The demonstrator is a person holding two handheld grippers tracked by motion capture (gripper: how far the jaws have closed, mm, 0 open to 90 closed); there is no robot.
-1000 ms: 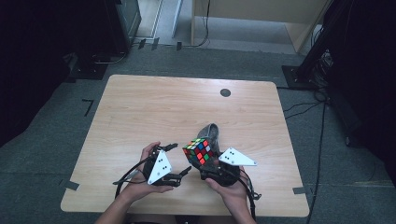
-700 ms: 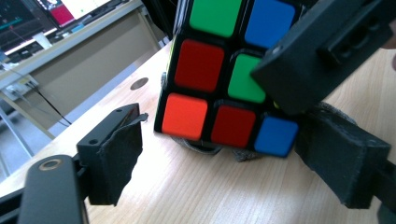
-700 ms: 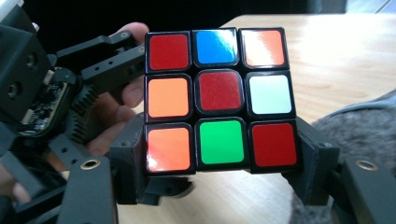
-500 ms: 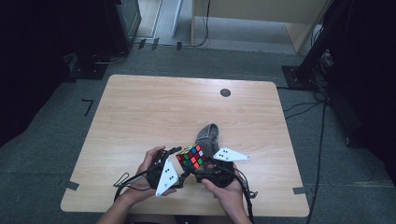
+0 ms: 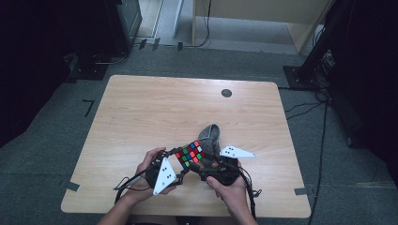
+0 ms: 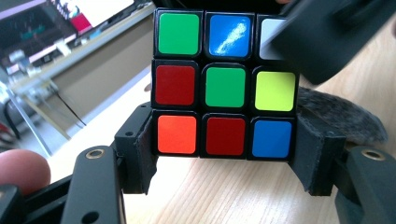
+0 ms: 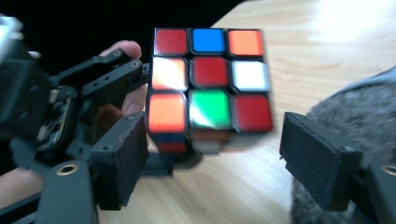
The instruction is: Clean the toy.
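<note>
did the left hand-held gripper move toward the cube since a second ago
Yes. In the high view the left hand-held gripper has shifted right along the table's near edge to the cube. Its jaws have just been closing, with the cube's bottom layer between them.

The cube point(image 7: 210, 84) looks smeared in the right gripper view. At two o'clock in the left gripper view, a dark claw part covers its white corner sticker; the grey cloth point(image 6: 341, 116) sits half-hidden behind.

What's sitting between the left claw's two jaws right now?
The puzzle cube: its bottom row sits between the left claw pads, which have just been closing and press its sides, as the left gripper view shows.
</note>
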